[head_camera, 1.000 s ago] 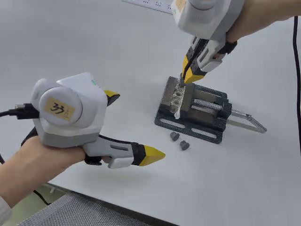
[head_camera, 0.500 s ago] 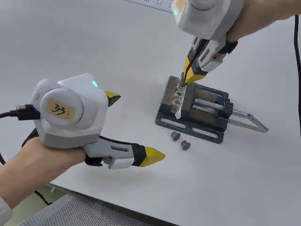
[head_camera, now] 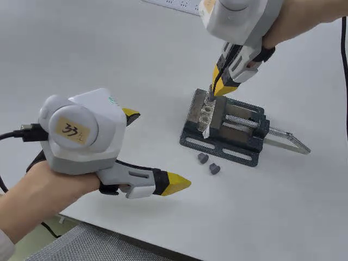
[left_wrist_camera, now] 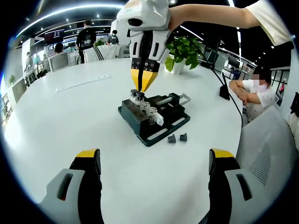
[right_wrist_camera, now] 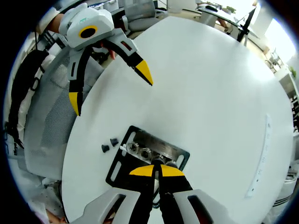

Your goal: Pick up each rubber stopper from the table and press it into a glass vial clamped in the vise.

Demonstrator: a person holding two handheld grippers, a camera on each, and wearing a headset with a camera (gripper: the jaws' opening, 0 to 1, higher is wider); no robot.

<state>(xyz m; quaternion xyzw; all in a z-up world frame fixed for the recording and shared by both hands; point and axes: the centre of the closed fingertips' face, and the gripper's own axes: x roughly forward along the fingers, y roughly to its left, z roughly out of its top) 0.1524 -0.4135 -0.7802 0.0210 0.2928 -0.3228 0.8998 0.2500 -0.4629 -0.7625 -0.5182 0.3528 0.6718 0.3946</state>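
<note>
Pressing home: the right gripper (head_camera: 213,90) stays planted over the far end of the black metal vise (head_camera: 239,138) on the round white table (head_camera: 109,43), its place against the vise unchanged over the past second, which suggests a stopper is being pushed down rather than fetched. Its yellow-tipped jaws are pressed together, their point at the top of the farthest of the clear glass vials (head_camera: 205,115) clamped in a row. A dark plug (left_wrist_camera: 135,94) sits under the tips in the left gripper view; whether the jaws pinch it or merely bear on it cannot be made out.

The left gripper (head_camera: 156,147) has sunk slightly but remains idle near the table's edge, well apart from the vise, jaws spread wide and holding nothing. Two small grey rubber stoppers (head_camera: 203,158) (head_camera: 214,169) lie side by side on the table just beside the vise's base, still waiting, while the nearer vials look open.
</note>
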